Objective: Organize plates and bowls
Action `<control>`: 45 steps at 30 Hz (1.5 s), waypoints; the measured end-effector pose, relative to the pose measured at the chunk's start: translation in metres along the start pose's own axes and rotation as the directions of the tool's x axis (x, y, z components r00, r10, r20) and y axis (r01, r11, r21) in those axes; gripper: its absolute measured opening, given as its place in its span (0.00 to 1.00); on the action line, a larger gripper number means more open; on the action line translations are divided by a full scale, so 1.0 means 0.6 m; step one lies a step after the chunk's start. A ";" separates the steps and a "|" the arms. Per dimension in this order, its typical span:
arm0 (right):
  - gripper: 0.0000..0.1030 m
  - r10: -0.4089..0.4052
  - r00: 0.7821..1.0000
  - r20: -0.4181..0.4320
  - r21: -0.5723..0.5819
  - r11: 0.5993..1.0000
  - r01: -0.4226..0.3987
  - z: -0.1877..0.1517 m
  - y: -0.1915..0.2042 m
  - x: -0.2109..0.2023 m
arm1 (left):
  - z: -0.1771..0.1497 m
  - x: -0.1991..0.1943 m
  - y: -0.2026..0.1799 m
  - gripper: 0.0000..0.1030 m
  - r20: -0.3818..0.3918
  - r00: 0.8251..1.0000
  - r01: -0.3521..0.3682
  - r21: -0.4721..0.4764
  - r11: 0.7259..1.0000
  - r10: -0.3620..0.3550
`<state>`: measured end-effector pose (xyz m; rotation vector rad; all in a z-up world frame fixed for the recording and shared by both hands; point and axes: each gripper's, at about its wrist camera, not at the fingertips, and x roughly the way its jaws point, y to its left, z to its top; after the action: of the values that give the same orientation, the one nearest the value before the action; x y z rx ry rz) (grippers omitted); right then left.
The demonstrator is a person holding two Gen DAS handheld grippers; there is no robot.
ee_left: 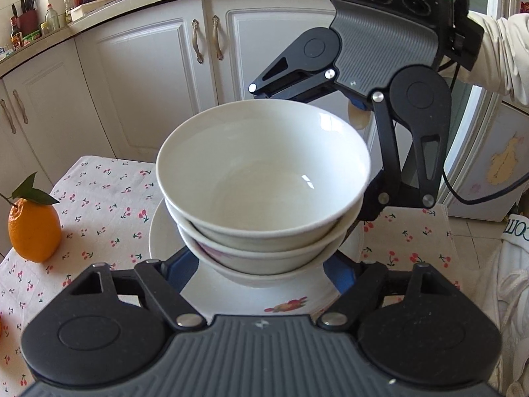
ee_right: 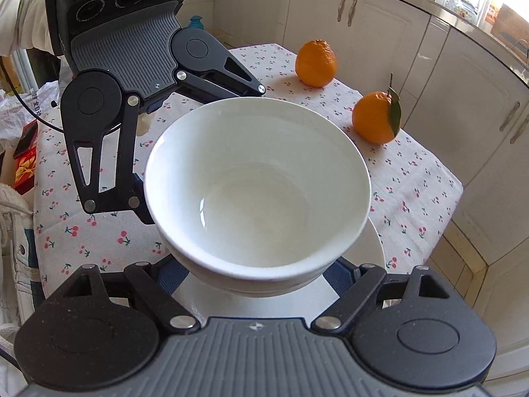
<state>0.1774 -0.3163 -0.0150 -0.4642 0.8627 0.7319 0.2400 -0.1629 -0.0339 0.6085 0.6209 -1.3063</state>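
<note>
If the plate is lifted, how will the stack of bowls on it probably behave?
The stack of bowls looks glazed, so it may slide on the smooth plate. Stacked high and narrow-footed, it could tip if the plate tilts. It is probably ceramic: stiff, fairly heavy, breakable.

Three nested white bowls (ee_left: 264, 178) stand upright on a fruit-printed plate (ee_left: 287, 304)

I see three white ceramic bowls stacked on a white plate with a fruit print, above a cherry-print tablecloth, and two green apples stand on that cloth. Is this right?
Not quite: the fruits are not green apples. The right wrist view shows two oranges, one bare orange and one orange with a green leaf. The rest holds: three white ceramic bowls are stacked on the white plate with a fruit print, above the cherry-print tablecloth.
</note>
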 end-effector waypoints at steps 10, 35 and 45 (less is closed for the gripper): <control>0.87 -0.005 1.000 -0.005 0.065 0.998 0.005 -0.015 -0.025 0.019 | 0.001 0.022 0.013 0.79 -0.009 1.000 0.002 -0.025 1.000 -0.002; 1.00 -0.397 0.912 -0.103 0.494 0.775 0.393 -0.031 0.079 -0.044 | -0.048 -0.102 -0.116 1.00 0.141 0.849 -0.444 -0.332 0.832 0.509; 1.00 -0.607 0.776 -0.172 0.709 0.470 0.525 -0.014 0.175 -0.096 | -0.046 -0.187 -0.152 0.99 -0.055 0.786 -0.504 -0.635 0.586 0.616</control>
<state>0.0706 -0.2736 0.0187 0.0412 0.7552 -0.2570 0.1310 -0.0816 0.0221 0.1003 0.6018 -0.4710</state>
